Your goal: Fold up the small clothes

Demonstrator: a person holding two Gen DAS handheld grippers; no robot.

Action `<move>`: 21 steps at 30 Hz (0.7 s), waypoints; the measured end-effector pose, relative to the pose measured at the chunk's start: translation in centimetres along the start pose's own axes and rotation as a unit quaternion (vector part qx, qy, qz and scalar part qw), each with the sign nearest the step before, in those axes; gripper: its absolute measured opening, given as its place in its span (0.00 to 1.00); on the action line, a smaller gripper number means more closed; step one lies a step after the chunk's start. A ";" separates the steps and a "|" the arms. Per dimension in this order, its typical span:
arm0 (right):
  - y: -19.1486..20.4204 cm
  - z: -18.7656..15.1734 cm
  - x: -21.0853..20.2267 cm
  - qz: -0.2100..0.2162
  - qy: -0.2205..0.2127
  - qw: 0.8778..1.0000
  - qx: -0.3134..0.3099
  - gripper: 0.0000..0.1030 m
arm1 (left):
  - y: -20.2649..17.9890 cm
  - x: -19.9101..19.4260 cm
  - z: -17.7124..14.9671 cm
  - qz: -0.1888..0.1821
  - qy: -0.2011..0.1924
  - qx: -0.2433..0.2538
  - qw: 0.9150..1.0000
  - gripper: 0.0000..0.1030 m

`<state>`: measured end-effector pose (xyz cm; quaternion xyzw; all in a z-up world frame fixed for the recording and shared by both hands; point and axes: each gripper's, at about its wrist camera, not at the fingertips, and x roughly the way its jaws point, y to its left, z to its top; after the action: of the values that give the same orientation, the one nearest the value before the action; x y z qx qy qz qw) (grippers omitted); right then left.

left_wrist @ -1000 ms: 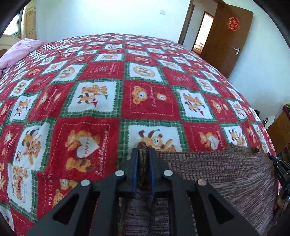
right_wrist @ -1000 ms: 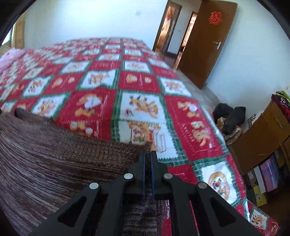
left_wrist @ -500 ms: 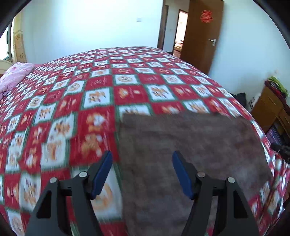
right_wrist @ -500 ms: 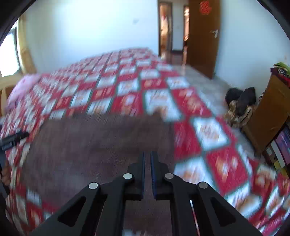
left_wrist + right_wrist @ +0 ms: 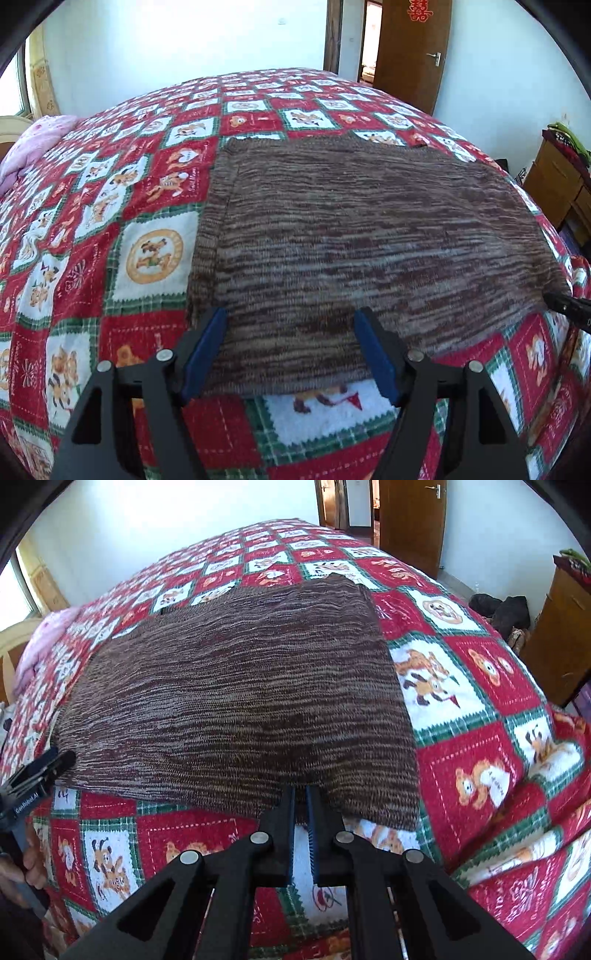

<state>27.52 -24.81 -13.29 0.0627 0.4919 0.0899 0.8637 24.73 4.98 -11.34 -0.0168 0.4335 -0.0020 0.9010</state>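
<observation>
A brown striped knit garment [image 5: 362, 240] lies flat as a folded rectangle on the red, green and white patterned bedspread [image 5: 147, 251]. It also shows in the right wrist view [image 5: 236, 698]. My left gripper [image 5: 291, 328] is open and empty, jaws wide apart above the garment's near edge. My right gripper [image 5: 300, 794] has its jaws nearly together at the garment's near edge, with a narrow gap and no cloth visibly pinched. The left gripper [image 5: 55, 762] shows at the left edge of the right wrist view.
A pink pillow [image 5: 37, 144] lies at the bed's far left. A brown wooden door [image 5: 410, 51] stands at the back right. A wooden cabinet [image 5: 561, 184] stands right of the bed, and dark bags [image 5: 502, 609] lie on the floor.
Both grippers held the garment's far edge a second ago. They let go and pulled back and up toward the near edge; the left jaws opened wide. The garment now lies flat.
</observation>
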 end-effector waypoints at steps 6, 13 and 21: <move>-0.6 -1.0 -0.6 0.020 -0.028 0.999 0.018 0.06 | 3.7 -2.8 -2.0 -0.019 -0.024 -0.092 0.995 0.73; -1.2 -1.3 -0.7 0.044 -0.037 0.998 0.039 0.06 | 6.2 -3.4 -4.2 -0.005 -0.011 -0.143 0.990 0.73; -2.0 -1.6 -0.8 0.060 -0.039 0.996 0.053 0.06 | 3.2 -1.0 -2.0 -0.011 -0.009 -0.109 0.994 0.73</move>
<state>25.96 -26.86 -13.80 0.1410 0.4574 0.1128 0.8707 22.50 8.16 -11.88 -0.1199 0.4228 0.0356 0.8976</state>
